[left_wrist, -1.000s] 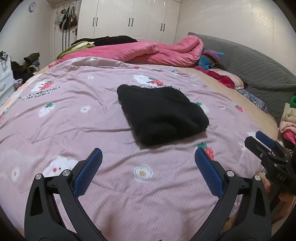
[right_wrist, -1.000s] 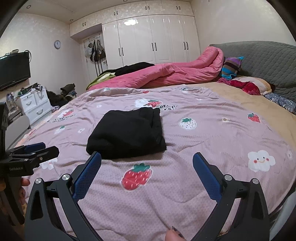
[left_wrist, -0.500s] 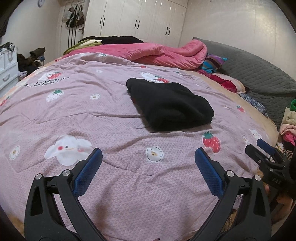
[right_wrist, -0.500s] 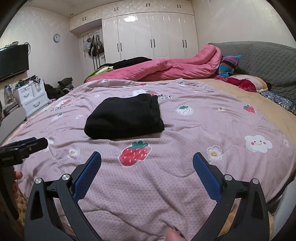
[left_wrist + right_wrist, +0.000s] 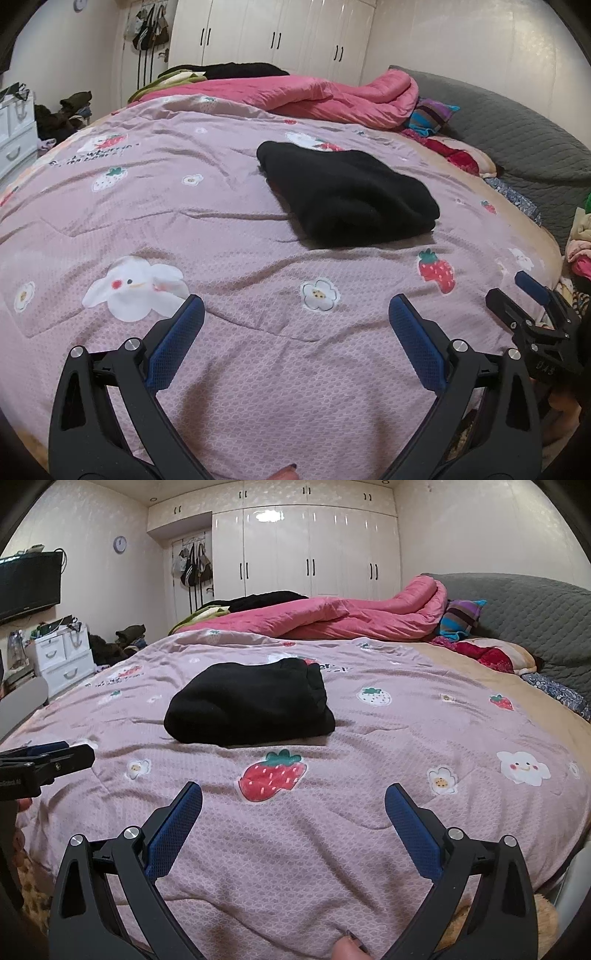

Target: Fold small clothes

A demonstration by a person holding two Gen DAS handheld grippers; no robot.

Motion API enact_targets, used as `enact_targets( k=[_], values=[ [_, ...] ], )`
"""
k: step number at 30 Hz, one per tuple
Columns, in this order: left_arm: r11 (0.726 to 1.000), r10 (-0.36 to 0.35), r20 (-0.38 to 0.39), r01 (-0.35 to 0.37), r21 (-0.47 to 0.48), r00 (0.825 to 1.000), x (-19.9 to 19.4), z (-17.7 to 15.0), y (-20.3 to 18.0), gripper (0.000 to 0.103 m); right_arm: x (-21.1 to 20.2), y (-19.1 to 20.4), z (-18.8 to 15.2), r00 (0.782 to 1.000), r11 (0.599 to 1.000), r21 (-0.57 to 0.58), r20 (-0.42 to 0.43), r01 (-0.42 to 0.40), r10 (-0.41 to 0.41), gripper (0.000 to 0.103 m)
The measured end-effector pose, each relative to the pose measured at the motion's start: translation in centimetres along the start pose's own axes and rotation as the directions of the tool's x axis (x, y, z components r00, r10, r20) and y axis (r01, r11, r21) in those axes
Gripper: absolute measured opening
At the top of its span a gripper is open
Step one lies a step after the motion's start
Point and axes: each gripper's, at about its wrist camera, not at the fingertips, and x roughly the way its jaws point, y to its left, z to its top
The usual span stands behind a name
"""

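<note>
At centre frame, on the pink bedspread [image 5: 229, 236], lies the folded black garment [image 5: 347, 195], smaller and farther than a second ago. Below, pulled back toward the bed's near edge, hang left claw [image 5: 295, 328] and right claw [image 5: 293, 805], both released and empty. Suggests this fold finished, next piece due.

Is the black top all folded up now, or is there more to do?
Done: the black garment lies folded in a neat bundle on the pink quilt. In hand: nothing; the left gripper and right gripper are open and apart from it. Left: no unfolded item shows on the quilt.
</note>
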Motion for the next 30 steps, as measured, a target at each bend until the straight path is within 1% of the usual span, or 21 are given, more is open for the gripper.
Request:
enact_targets(
  k=[2,18,25,30],
  values=[
    [1.000,0.012,-0.007,-0.012,0.006,1.000,0.22,-0.08,-0.01,0.094,0.04,0.06,-0.07,1.000,1.000,-0.002,-0.001,0.003,-0.003,0.099],
    [1.000,0.025,-0.009,-0.025,0.016,1.000,0.27,-0.15,-0.30,0.094,0.22,-0.21,-0.24,1.000,1.000,0.010,-0.003,0.017,-0.017,0.099],
    [0.999,0.041,-0.011,-0.041,0.021,0.999,0.22,-0.06,-0.30,0.094,0.26,-0.21,-0.27,1.000,1.000,0.010,-0.007,0.010,-0.010,0.099],
    [0.999,0.037,-0.008,-0.037,0.023,0.999,0.15,0.00,-0.35,0.094,0.39,-0.16,-0.37,1.000,1.000,0.004,-0.013,0.012,-0.012,0.099]
  ],
)
